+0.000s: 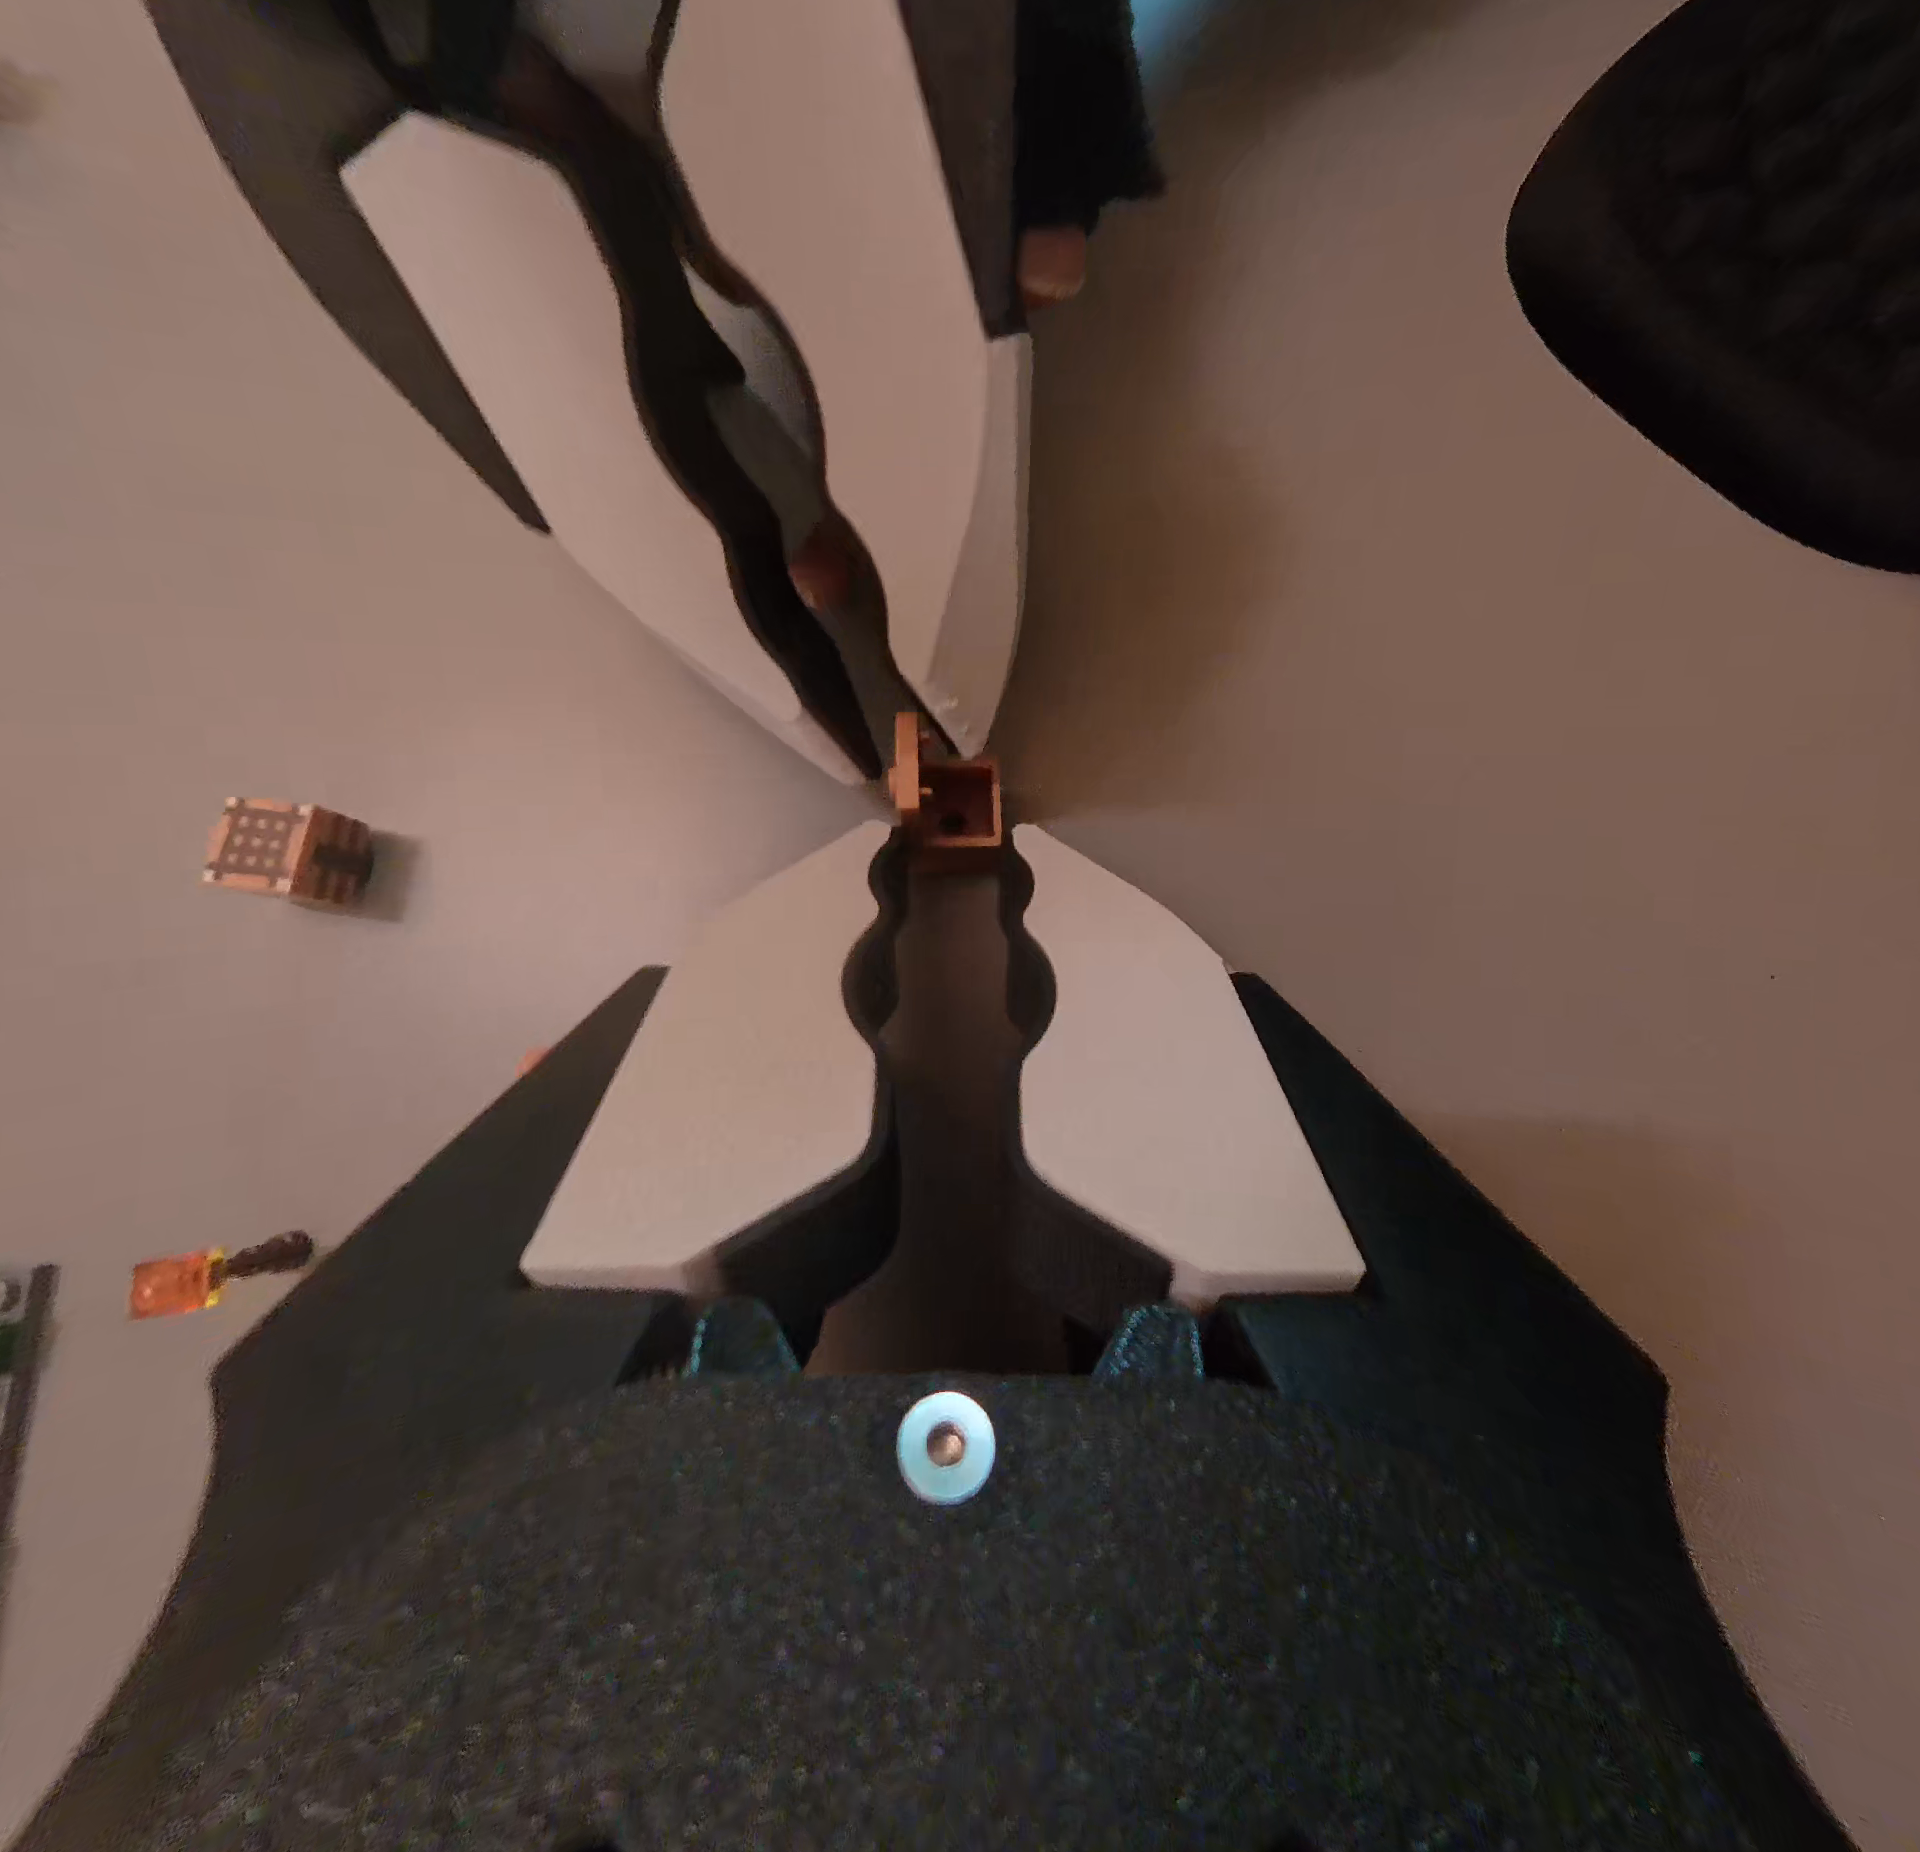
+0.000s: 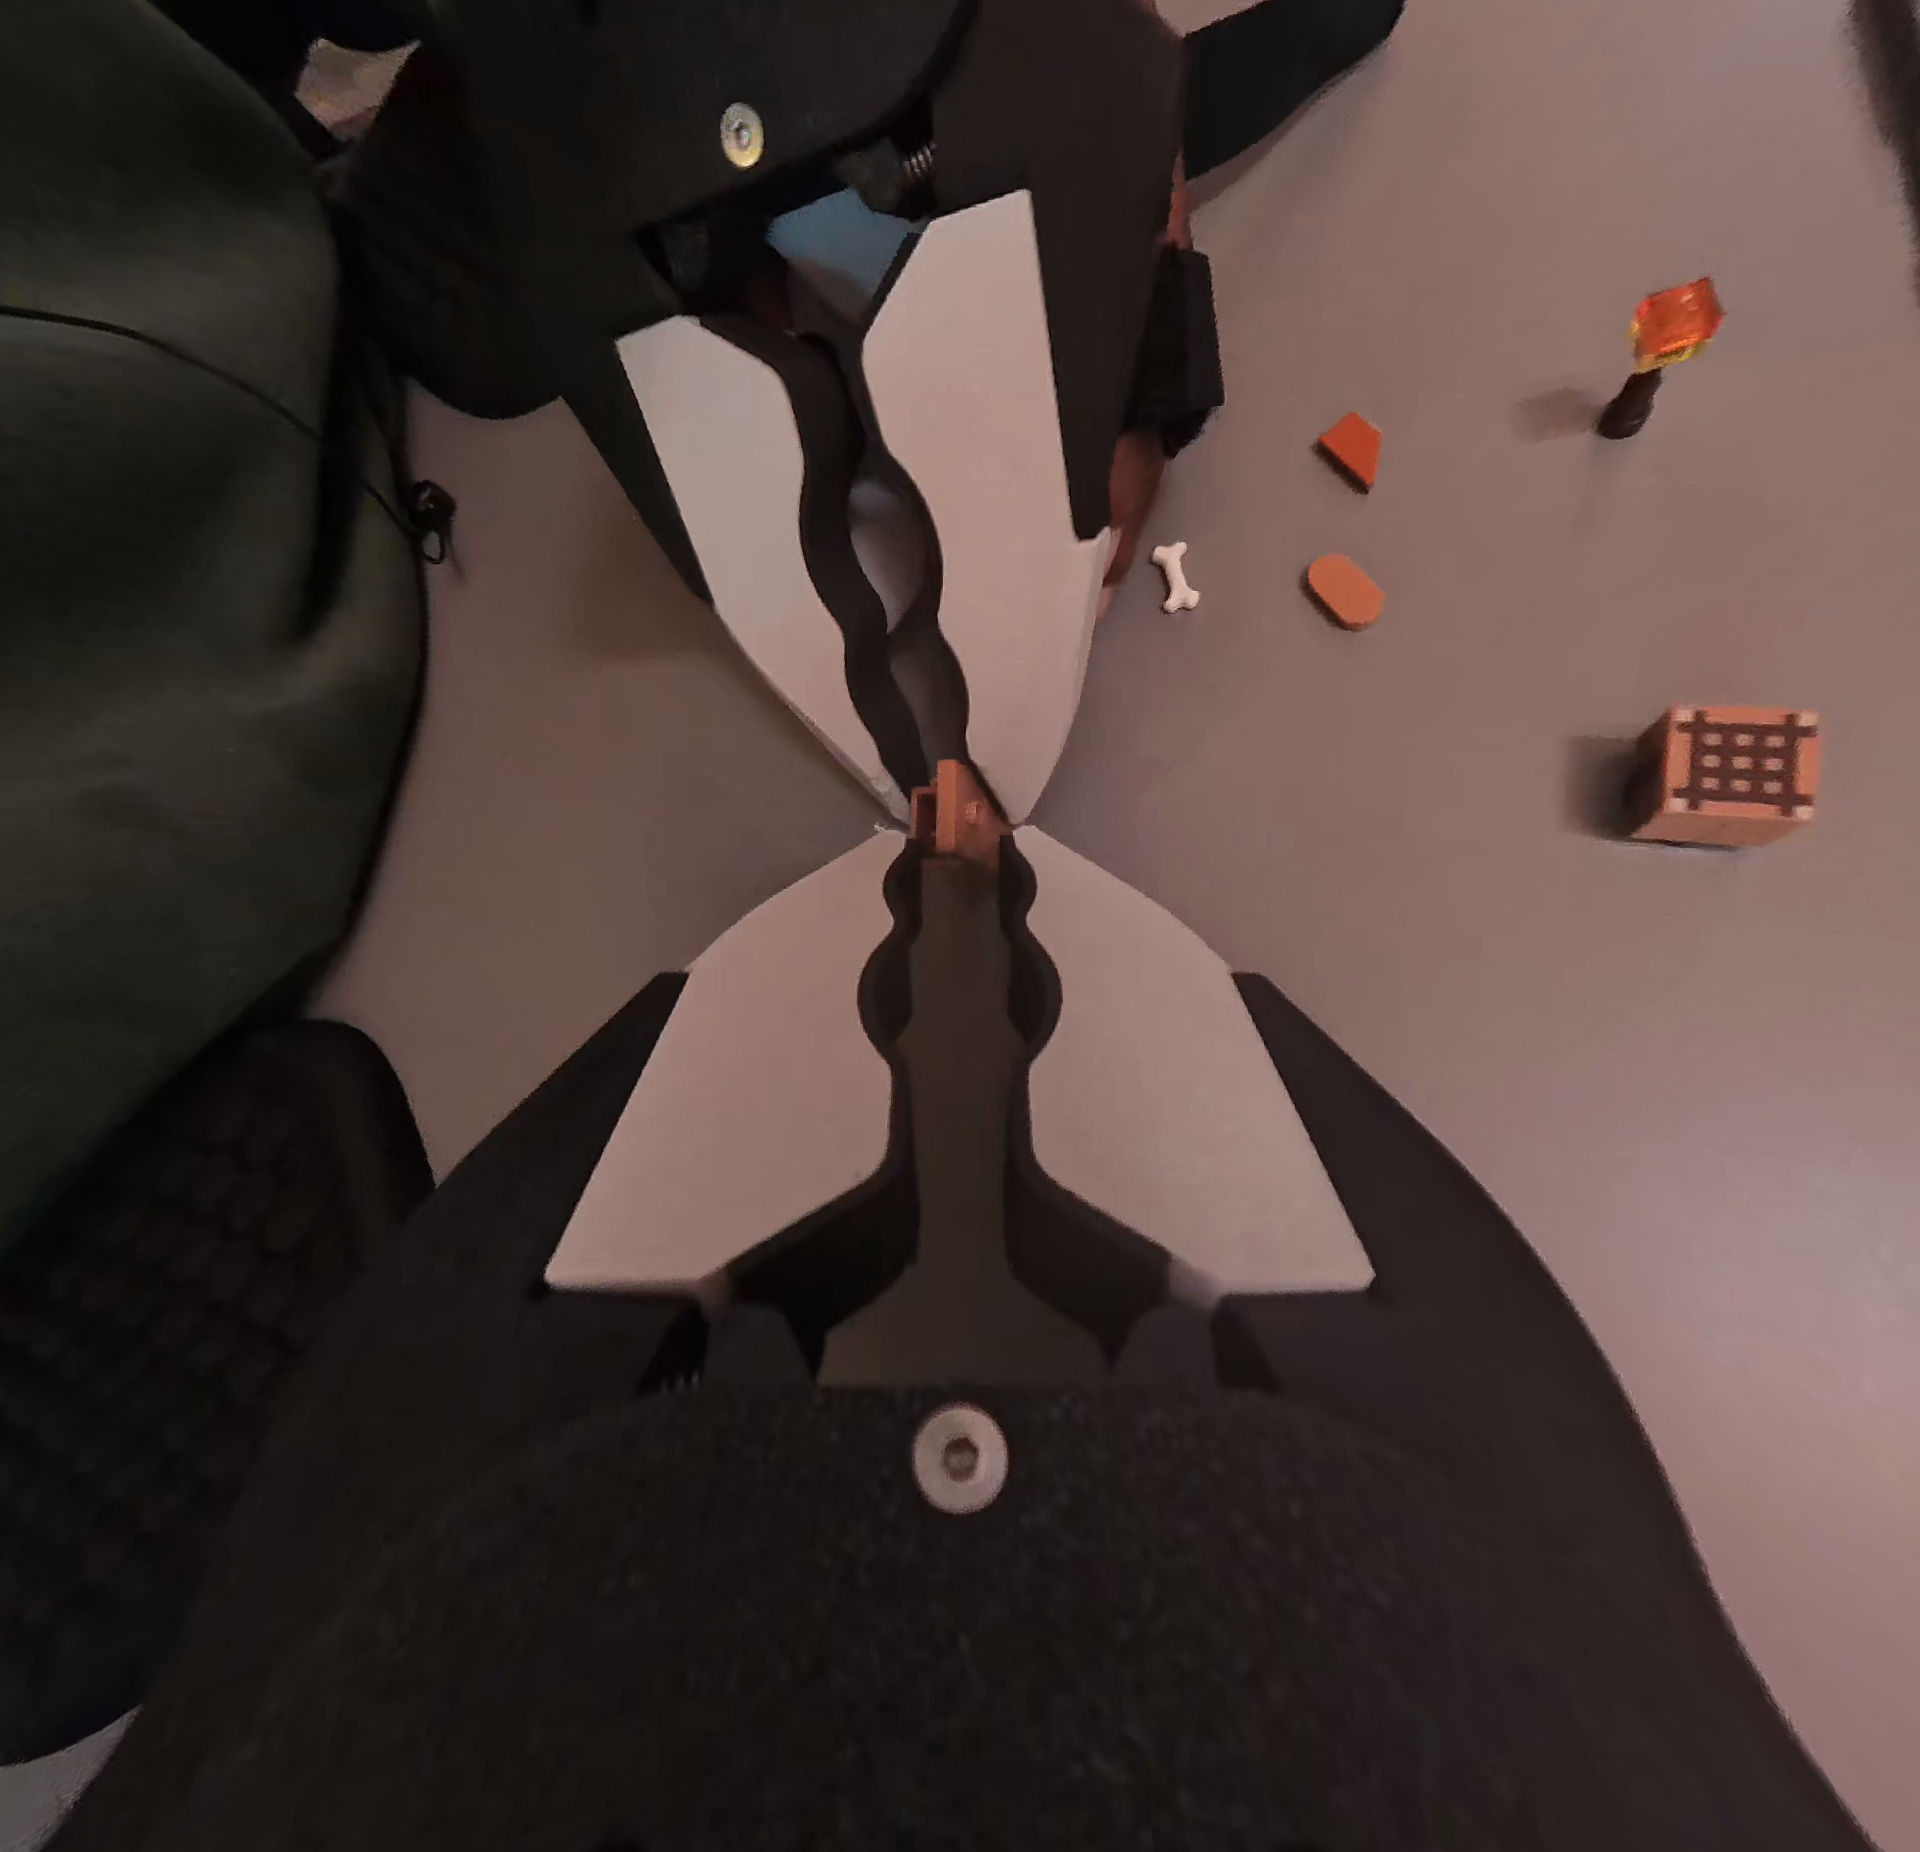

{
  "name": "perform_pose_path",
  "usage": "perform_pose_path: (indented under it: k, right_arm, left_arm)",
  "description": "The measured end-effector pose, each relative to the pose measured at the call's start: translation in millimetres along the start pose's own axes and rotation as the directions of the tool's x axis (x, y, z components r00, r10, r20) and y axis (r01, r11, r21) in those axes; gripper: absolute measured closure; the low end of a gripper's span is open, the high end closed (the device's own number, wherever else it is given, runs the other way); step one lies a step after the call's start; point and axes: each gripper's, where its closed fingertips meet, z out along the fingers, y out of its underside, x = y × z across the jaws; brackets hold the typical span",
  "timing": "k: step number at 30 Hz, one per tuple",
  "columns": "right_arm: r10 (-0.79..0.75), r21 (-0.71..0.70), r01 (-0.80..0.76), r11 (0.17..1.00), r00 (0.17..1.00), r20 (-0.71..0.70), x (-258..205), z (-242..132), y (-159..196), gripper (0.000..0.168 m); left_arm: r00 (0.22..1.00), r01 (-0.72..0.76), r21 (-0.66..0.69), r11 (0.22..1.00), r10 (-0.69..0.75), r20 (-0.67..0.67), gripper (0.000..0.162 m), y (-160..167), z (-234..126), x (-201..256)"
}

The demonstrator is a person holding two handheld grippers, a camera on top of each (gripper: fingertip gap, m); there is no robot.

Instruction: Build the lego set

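**2 grippers meet tip to tip over small brown bricks**

Both grippers are up off the grey table, nose to nose. In the left wrist view the left gripper is clamped on a small dark brown hollow brick, open face toward the camera. Coming in from 12 o'clock, the right gripper pinches a lighter tan plate piece that sits flush against the brick's left side. Whether the 2 pieces are already locked together I cannot tell.

The right wrist view shows the same meeting from the other side: the right gripper is closed on the tan piece, and the left gripper reaches down from 12 o'clock, its tips shut at the joint.

Loose parts lie on the table. In the right wrist view, out at 3 o'clock, stands a tan cube with a dark grid printed on top. At 2 o'clock are a white bone piece, an orange rounded tile, an orange wedge tile, and farther out a torch with a clear orange flame on a dark stick. The left wrist view catches the cube at 9 o'clock and the torch at 8 o'clock. A black chair seat fills the 2 o'clock corner there.
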Motion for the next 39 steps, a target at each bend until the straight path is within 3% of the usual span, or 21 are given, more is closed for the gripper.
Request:
perform_pose_path:
  k: [5,14,18,21,30,39]
  right_arm:
    - [-0.079,0.043,0.085,0.995,0.989,-0.127,0,-7,-5,0.153]
    - [-0.183,-0.011,0.192,0.981,0.917,-0.355,3,6,1,0.140]
    - [-0.205,-0.030,0.208,0.978,0.910,-0.360,8,14,-3,0.139]
    - [-0.232,-0.056,0.226,0.972,0.907,-0.352,9,20,-7,0.149]
    - [-0.258,-0.085,0.244,0.966,0.905,-0.339,29,20,-17,0.149]
    - [-0.200,-0.018,0.209,0.978,0.905,-0.377,32,6,-30,0.138]
  left_arm:
    - [1.000,0.014,-0.003,1.000,-0.014,0.003,0.139,3,-7,-3]
    - [0.998,0.018,0.014,1.000,-0.019,0.063,0.134,0,-25,-9]
    - [0.994,0.050,0.038,0.998,-0.053,0.099,0.134,-1,-38,-10]
    - [0.983,0.087,0.013,0.996,-0.088,0.163,0.136,11,-47,-16]
    - [0.941,0.157,-0.028,0.987,-0.141,0.309,0.138,39,-57,-33]
    - [0.921,0.172,0.003,0.985,-0.162,0.355,0.138,41,-67,-41]
